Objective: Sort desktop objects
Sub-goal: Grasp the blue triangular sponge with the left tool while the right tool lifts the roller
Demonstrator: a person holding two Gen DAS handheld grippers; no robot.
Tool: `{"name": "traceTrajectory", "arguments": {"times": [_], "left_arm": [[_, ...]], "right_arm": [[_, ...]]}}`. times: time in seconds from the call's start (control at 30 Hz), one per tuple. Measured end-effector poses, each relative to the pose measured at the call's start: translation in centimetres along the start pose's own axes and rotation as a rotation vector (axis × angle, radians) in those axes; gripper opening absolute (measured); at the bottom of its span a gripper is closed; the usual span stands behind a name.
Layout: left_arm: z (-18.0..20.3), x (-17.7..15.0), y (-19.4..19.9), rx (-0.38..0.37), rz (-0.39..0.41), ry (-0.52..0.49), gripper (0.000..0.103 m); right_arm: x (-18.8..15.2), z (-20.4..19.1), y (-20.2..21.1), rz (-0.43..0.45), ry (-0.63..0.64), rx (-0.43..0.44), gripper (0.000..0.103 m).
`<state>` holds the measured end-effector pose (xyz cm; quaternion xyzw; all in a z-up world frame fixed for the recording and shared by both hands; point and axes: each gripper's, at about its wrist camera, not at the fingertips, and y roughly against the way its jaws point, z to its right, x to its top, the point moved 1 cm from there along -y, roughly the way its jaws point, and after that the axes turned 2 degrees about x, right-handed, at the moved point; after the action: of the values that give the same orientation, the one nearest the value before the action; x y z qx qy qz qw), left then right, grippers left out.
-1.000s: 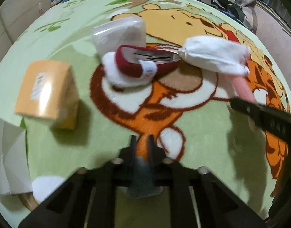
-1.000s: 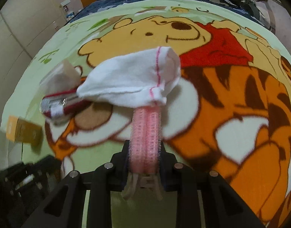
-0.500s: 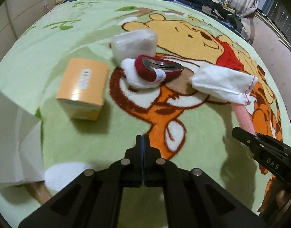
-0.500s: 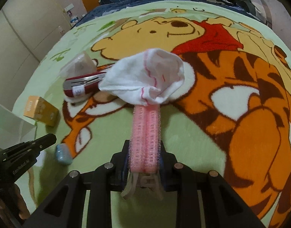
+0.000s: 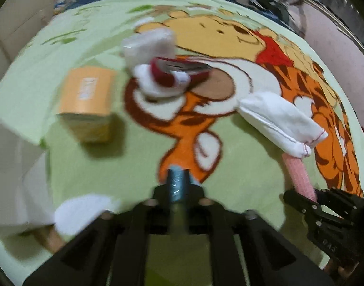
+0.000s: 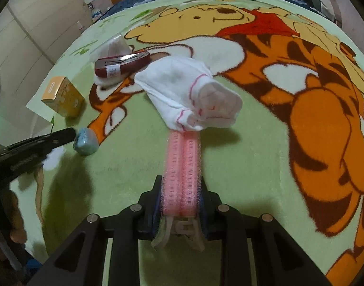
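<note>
Landmark: the red stapler [image 6: 122, 66], which lay on the plush cartoon blanket [image 6: 253, 178].
Right gripper [image 6: 180, 190]: its fingers were pinched on a pink foam clip [image 6: 182, 164]. The clip's far end held a white sock [image 6: 182, 90], which drooped just right of the stapler and nearer the camera.
Left gripper [image 5: 178, 188]: its fingers were closed on a blue-grey lump [image 5: 178, 178], well to the near side of the stapler.
Others: an orange box [image 6: 62, 97] stood left of the stapler, and a clear packet [image 6: 112, 45] touched the stapler's far side.
Doing it well: the sock probably hung only by the clip's bite, so a slow, level carry would suit. No sorting place could be told.
Textures: the clip was bristly, spongy and twin-barrelled. The sock was limp knit with a pink hem. The lump was rounded and smooth, the box was crisp-edged card, and the stapler had a glossy shell with a metal top.
</note>
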<state>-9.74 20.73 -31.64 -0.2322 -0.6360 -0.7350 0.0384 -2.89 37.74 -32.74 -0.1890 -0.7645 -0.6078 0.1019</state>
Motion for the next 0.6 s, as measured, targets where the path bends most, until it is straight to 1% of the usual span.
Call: {"name": "traceTrajectory", "arguments": {"times": [0.03, 0.07, 0.1, 0.13, 0.23, 0.3, 0.37, 0.4, 0.43, 0.5, 0.6], "left_arm": [[0.2, 0.1, -0.5, 0.014, -0.004, -0.003, 0.068], [0.1, 0.1, -0.7, 0.006, -0.006, 0.008, 0.081], [0.0, 0.1, -1.0, -0.001, -0.008, 0.02, 0.091], [-0.1, 0.0, -1.4, -0.008, -0.014, 0.031, 0.091], [-0.3, -0.6, -3.5, -0.016, -0.098, 0.037, 0.093], [0.0, -1.2, -3.7, 0.008, -0.082, 0.009, 0.092], [0.1, -1.5, -3.5, 0.018, -0.069, -0.002, 0.076], [0.0, -1.5, -3.3, 0.017, -0.063, -0.001, 0.056], [-0.1, -1.5, -3.0, 0.016, -0.058, 0.001, 0.042], [-0.2, -1.6, -2.5, 0.015, -0.048, 0.004, 0.042], [-0.6, -1.7, -1.3, 0.011, -0.031, 0.014, 0.042]], "right_arm": [[0.2, 0.0, -0.1, -0.001, 0.001, 0.0, 0.027], [0.3, 0.0, -0.2, -0.001, 0.002, 0.0, 0.027], [0.4, -0.1, -0.3, 0.003, 0.008, -0.005, 0.027], [0.5, -0.2, -0.4, 0.006, 0.019, -0.015, 0.027], [0.7, -0.4, -0.8, -0.001, 0.048, -0.034, 0.028], [0.9, -0.4, -1.2, -0.007, 0.05, -0.032, 0.028], [0.9, -0.1, -1.3, -0.006, 0.041, -0.022, 0.028], [0.9, 0.0, -1.3, -0.006, 0.037, -0.017, 0.028], [0.9, 0.1, -1.2, -0.002, 0.03, -0.013, 0.028], [0.8, 0.2, -0.9, 0.007, 0.016, -0.004, 0.027], [0.1, 0.3, 0.7, 0.028, -0.008, 0.013, 0.027]]}}
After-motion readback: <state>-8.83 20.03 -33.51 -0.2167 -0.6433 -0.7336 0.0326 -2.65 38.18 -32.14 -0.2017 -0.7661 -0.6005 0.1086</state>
